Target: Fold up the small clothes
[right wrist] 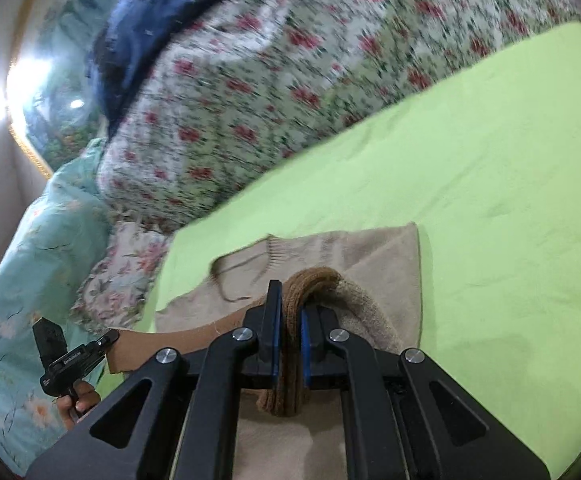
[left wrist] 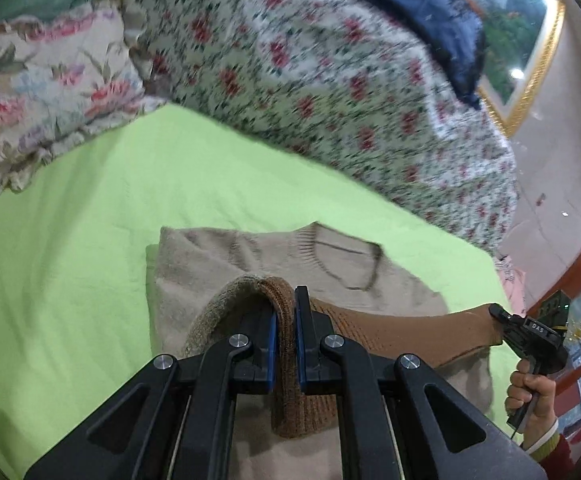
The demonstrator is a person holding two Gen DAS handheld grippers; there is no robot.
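A small beige knit sweater [left wrist: 274, 264] with a V-neck lies on the green sheet [left wrist: 90, 208], collar away from me. My left gripper [left wrist: 285, 304] is shut on the sweater's brown ribbed hem [left wrist: 286, 360], lifted above the body. My right gripper [right wrist: 290, 304] is shut on the other end of the same hem [right wrist: 290, 364]. The hem stretches taut between them [left wrist: 410, 332]. The right gripper shows in the left wrist view [left wrist: 502, 316], the left gripper in the right wrist view [right wrist: 108, 338]. The sweater also shows in the right wrist view [right wrist: 370, 252].
A floral quilt [left wrist: 310, 80] is heaped behind the sweater, with a dark blue cloth [left wrist: 442, 20] on top. A floral pillow [left wrist: 30, 88] lies at the far left. A teal floral quilt [right wrist: 30, 260] and a gold-framed picture [left wrist: 530, 60] lie beyond.
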